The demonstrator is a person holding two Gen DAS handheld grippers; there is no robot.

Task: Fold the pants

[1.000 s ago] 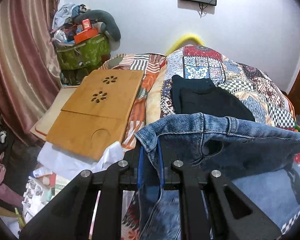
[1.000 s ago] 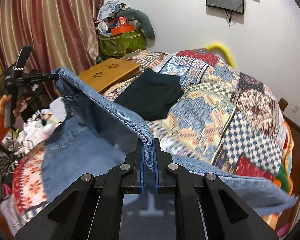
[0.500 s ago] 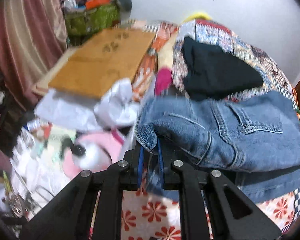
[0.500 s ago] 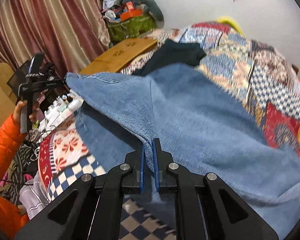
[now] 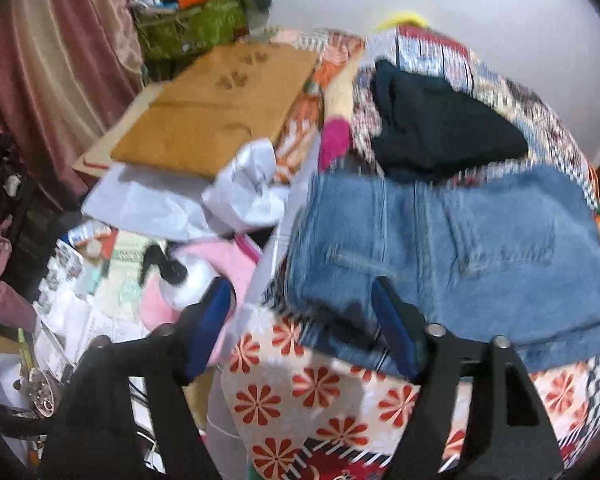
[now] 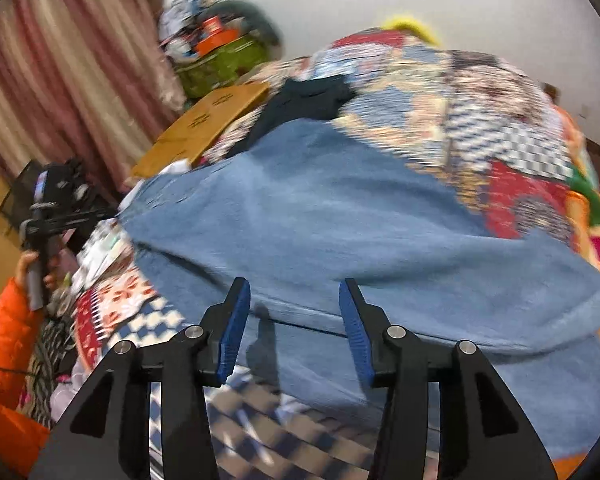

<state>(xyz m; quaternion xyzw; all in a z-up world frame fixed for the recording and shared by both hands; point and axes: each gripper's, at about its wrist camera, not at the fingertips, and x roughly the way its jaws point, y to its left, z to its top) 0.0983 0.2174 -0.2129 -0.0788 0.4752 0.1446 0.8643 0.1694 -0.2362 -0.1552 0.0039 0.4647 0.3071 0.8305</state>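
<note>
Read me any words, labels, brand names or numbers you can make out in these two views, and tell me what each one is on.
No text can be read in either view.
Packets and papers on the cluttered surface left of the bed: printed, but too blurred to read.
Left gripper, seen from the right wrist camera: any marking is smeared by motion blur.
Jeans: no label visible.
Wooden board: only cut-out flower shapes, no writing.

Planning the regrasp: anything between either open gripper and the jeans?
Nothing visible. The jeans lie on the quilt directly ahead of the right gripper and left gripper; the black garment sits beyond.
</note>
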